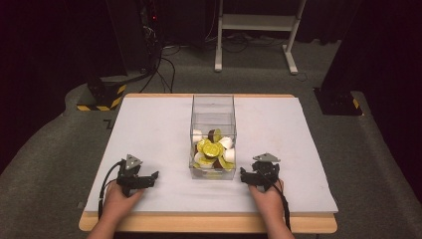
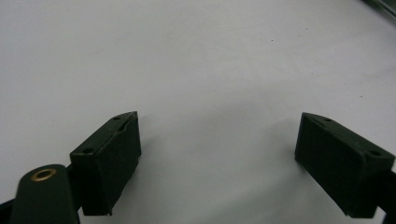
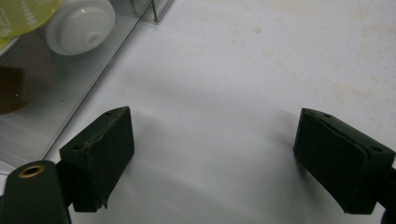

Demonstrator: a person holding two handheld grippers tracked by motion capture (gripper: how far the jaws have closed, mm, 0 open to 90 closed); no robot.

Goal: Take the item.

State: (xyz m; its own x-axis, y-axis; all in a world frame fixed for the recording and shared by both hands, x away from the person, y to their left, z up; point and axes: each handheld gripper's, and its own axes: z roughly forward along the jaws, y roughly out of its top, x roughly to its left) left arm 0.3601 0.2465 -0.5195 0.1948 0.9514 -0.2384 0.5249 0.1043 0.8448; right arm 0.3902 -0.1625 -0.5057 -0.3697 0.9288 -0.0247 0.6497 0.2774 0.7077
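A clear plastic box point(image 1: 213, 117) stands at the middle of the white table mat point(image 1: 149, 124), holding several small capsules with yellow-green, white and brown tops point(image 1: 214, 152). My left gripper point(image 1: 148, 178) rests on the mat to the box's left, jaws wide apart with nothing between them point(image 2: 217, 154). On the other side, my right gripper point(image 1: 247, 177) lies just right of the box's near corner, also open and empty point(image 3: 212, 154). In the right gripper view the box wall point(image 3: 100, 79) and a white capsule point(image 3: 80, 25) sit at the upper left.
The mat covers a wooden table point(image 1: 209, 223) whose front edge runs just behind my hands. Beyond the table stand a white frame point(image 1: 256, 22), dark equipment with cables point(image 1: 149, 30) and hazard-striped bases point(image 1: 102, 97) on grey carpet.
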